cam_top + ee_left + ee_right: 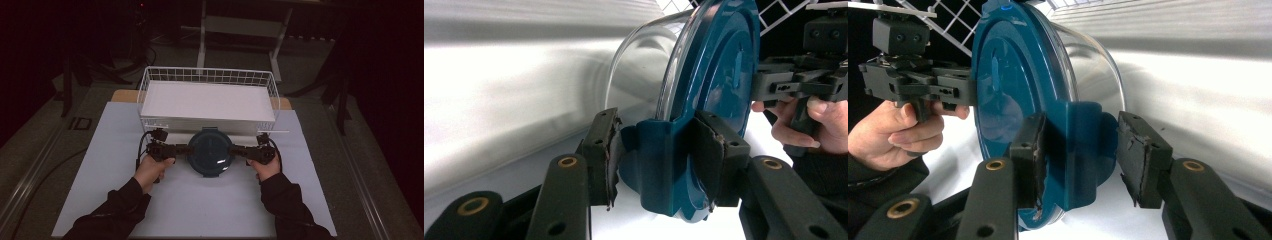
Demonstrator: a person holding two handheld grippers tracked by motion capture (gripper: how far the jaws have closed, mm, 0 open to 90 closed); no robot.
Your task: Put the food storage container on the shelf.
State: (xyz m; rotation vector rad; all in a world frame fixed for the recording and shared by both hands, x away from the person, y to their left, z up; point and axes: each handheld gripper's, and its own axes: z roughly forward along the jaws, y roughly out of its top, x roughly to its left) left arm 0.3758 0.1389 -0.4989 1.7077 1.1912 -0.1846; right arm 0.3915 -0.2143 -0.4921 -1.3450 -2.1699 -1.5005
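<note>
One left gripper [182, 149], one round glass container with a blue lid [210, 151], one right gripper [237, 150], one wire basket [150, 80] behind – the container sits on the white table [190, 200], each gripper clamped on a lid clasp – opposite sides

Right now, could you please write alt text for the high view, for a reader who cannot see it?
A round container with a dark teal lid sits on a white table, held from both sides by the left gripper and right gripper. Behind it stands a white wire basket. Two dark-sleeved forearms enter from below.
</note>
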